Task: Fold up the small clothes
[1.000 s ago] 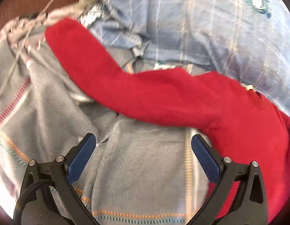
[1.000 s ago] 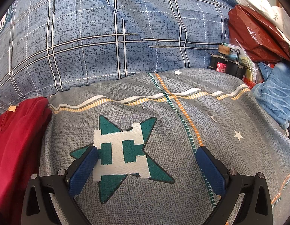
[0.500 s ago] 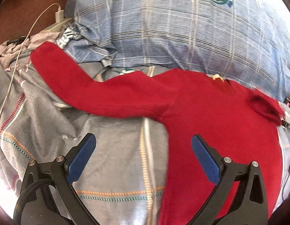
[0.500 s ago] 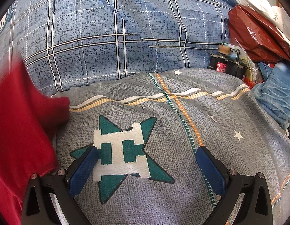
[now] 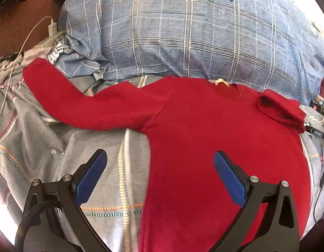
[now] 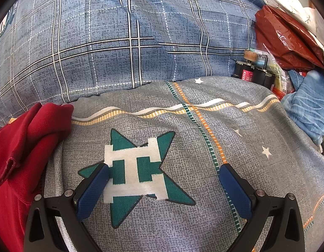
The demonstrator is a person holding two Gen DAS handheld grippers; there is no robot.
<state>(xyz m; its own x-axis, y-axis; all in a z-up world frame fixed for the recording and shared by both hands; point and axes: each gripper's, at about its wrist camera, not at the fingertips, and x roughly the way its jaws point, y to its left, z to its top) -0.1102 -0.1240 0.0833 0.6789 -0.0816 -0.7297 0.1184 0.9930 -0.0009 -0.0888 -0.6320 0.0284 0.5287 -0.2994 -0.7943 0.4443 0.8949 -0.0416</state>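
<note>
A small red long-sleeved sweater [image 5: 214, 138] lies flat on a grey bedsheet [image 5: 46, 147]. One sleeve stretches out to the far left [image 5: 63, 96]; the other sleeve is bunched up over the right shoulder [image 5: 281, 109]. My left gripper [image 5: 159, 168] is open above the sweater's lower body, holding nothing. In the right wrist view the bunched red sleeve [image 6: 29, 138] sits at the left edge. My right gripper [image 6: 164, 180] is open and empty over a green star print [image 6: 138, 172] on the sheet, to the right of the sweater.
A blue plaid pillow [image 5: 193, 37] lies behind the sweater. A white charger cable [image 5: 25, 40] runs along the far left. Dark bottles [image 6: 254, 71], a red plastic bag [image 6: 287, 42] and blue denim cloth [image 6: 308, 107] crowd the right side.
The left gripper's view swung right and back, from the left sleeve to the whole sweater. The right sleeve swept across and now lies bunched on the shoulder. The right gripper stayed put.
</note>
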